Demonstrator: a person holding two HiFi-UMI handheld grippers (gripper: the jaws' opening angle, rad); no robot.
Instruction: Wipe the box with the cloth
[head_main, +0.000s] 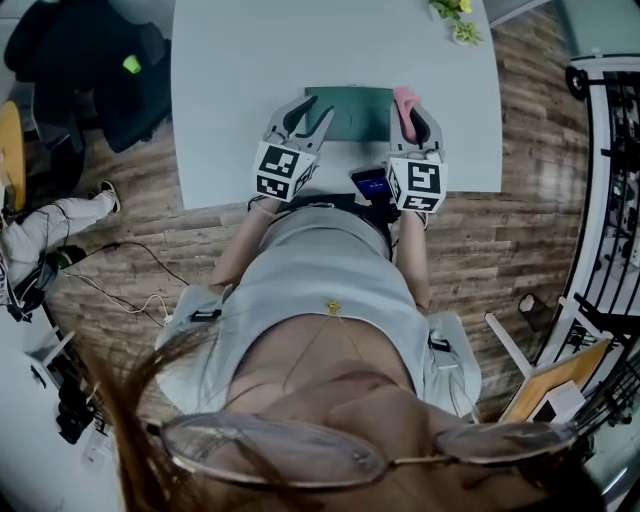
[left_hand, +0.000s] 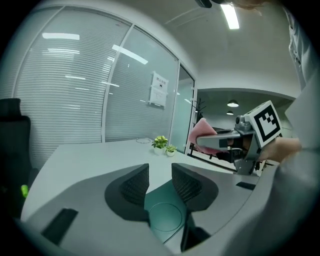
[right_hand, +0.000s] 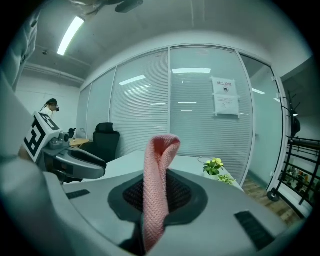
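A flat dark green box (head_main: 355, 112) lies on the pale table (head_main: 230, 80) near its front edge. My left gripper (head_main: 314, 110) hovers at the box's left end, jaws a little apart and nothing between them. In the left gripper view the box (left_hand: 165, 216) shows through that gap, just below the left gripper (left_hand: 160, 176). My right gripper (head_main: 414, 118) is at the box's right end, shut on a pink cloth (head_main: 405, 100). In the right gripper view the cloth (right_hand: 160, 160) stands up folded from the right gripper (right_hand: 159, 192); its lower part is hidden.
A dark phone-like device (head_main: 372, 183) lies at the table's front edge between my hands. Small potted plants (head_main: 455, 18) stand at the far right of the table. A black office chair (head_main: 120, 70) is left of the table. Glass partitions (right_hand: 190, 110) lie beyond.
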